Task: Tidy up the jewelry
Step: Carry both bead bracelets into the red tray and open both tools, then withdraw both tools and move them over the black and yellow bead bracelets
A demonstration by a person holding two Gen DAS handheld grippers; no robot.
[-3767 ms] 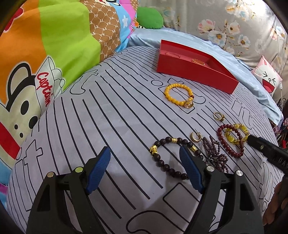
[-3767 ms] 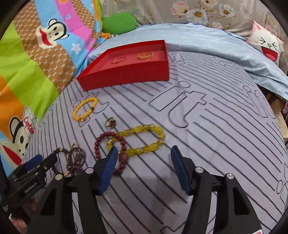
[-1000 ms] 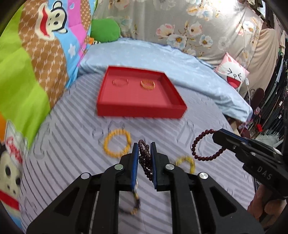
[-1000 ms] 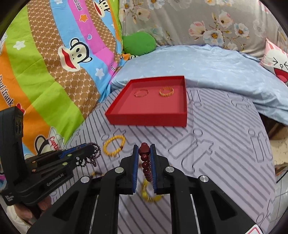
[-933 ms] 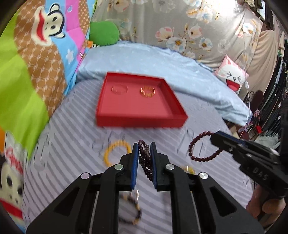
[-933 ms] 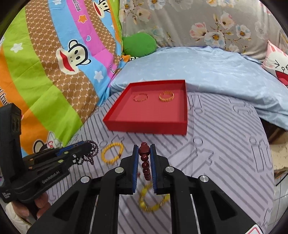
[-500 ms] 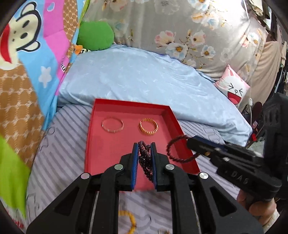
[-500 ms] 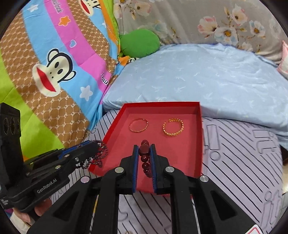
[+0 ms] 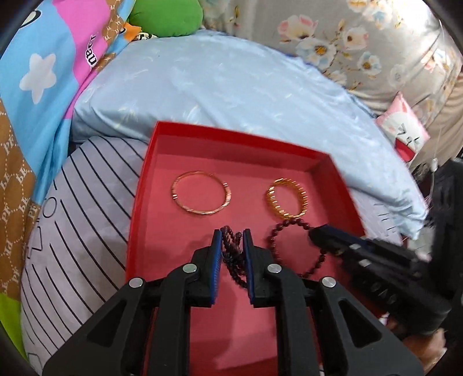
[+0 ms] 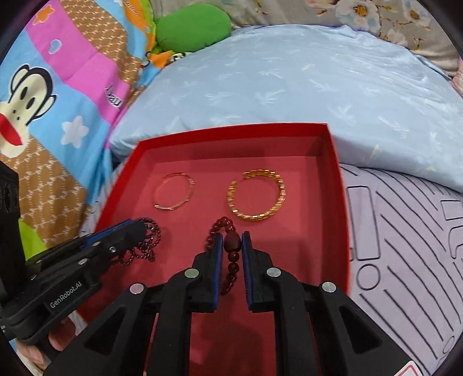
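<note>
Red tray (image 10: 332, 162): shallow, open, square-cornered, lying on the grey line-patterned bed cover (image 10: 405, 245), its far wall against the pale blue pillow (image 10: 289, 81).

Contents, far half: one thin rose-gold bangle (image 10: 173, 191) at left; one wider gold link bangle (image 10: 256, 199) at right. Both lie flat on the tray floor, apart from each other.

Dark garnet bead strand (image 9: 233, 251): small beads, bunched, pinched between the blue pads of the left tongs (image 9: 232, 243), loops hanging below the tips over the left middle of the tray. Whether the loops touch the floor cannot be told.

Red bead bracelet (image 10: 230, 245): larger round beads, one big oval bead at the tips of the right tongs (image 10: 232, 241). The pads press that bead while the jaws are easing apart; the loop stands over the tray just in front of the gold link bangle.

Both tongs point steeply down, side by side over the tray.

Surroundings: cartoon-monkey blanket (image 10: 43, 101) at left, green cushion (image 10: 192, 27) behind, floral cloth (image 9: 361, 43) beyond the pillow, a small pink-and-white cushion (image 9: 403, 127) at far right.
</note>
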